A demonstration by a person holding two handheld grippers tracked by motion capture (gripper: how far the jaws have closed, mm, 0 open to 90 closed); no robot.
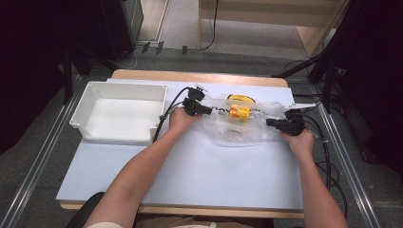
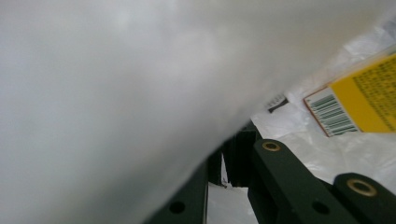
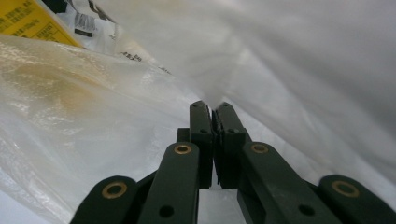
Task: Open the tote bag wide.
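Note:
A clear plastic bag (image 1: pixel 236 133) lies across the middle of the white table (image 1: pixel 199 171), with a yellow box (image 1: pixel 239 112) and other yellow packaging inside. My left gripper (image 1: pixel 209 110) is shut on the bag's left edge. In the left gripper view the film (image 2: pixel 116 93) drapes close over the shut jaws of the left gripper (image 2: pixel 231 154), and a yellow barcoded label (image 2: pixel 369 98) shows through it. My right gripper (image 1: pixel 270 123) is shut on the bag's right edge. In the right gripper view a pinch of film (image 3: pixel 303 60) is between the tips of the right gripper (image 3: pixel 214 108).
A white open bin (image 1: pixel 85 102) stands at the table's left rear, empty inside. Cables (image 1: pixel 166 111) trail from the left gripper past the bin's right wall. Black stands and cables crowd the floor at the right (image 1: pixel 328 80).

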